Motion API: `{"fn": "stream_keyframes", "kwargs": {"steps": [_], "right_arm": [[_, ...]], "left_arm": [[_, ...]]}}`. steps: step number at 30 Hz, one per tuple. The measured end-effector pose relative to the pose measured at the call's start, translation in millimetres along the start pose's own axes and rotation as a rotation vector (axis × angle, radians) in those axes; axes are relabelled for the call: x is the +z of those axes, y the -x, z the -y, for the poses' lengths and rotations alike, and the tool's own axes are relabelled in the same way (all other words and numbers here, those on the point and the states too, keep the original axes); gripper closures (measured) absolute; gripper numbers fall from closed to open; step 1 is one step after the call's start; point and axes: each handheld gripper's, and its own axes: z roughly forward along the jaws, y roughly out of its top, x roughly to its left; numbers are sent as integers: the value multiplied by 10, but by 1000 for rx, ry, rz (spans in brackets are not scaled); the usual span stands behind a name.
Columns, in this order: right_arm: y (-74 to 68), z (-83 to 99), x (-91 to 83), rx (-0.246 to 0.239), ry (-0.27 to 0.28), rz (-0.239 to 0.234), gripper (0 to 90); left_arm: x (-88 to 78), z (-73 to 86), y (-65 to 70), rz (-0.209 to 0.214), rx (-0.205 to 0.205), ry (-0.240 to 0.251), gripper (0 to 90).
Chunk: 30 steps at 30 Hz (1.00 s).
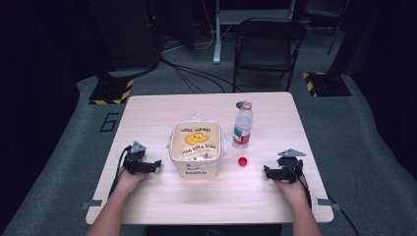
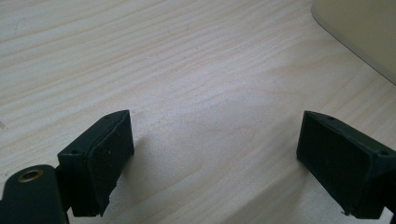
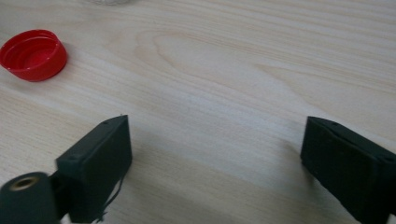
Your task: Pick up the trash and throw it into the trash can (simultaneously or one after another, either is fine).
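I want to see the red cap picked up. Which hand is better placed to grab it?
The right. The right gripper rests nearer the red cap, fingers open and empty. The left gripper sits beyond the white bucket.

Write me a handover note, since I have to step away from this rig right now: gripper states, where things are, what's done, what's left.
Left gripper: open, holding nothing, resting on the table left of the bin.
Right gripper: open, holding nothing, resting at the table's right.
Bottle: upright behind and to the right of the bin, uncapped.
Red cap: lies open side up between bin and right gripper.
Done: cap off.
Left: probably picking up the cap or bottle; neither is grasped.
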Motion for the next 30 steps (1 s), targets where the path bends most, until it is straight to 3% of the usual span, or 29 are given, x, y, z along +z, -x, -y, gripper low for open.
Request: {"fn": "stream_keyframes", "kwargs": {"steps": [5,7,11,20,30], "right_arm": [[49,-27,-29,8,-12,9,212],[58,-60,-47,20,-33,9,309],[61,-80,-74,45,-41,-9,350],[-64,-175,-177,75,-3,-115,377],[-231,-466,-228,55,57,-102,322]], "left_arm": [[2,0,18,-7,-10,-2,101],[0,2,18,-7,-7,0,102],[-5,10,30,-6,-14,1,102],[-12,8,34,-4,-1,-5,101],[0,3,41,8,1,-1,99]]}}
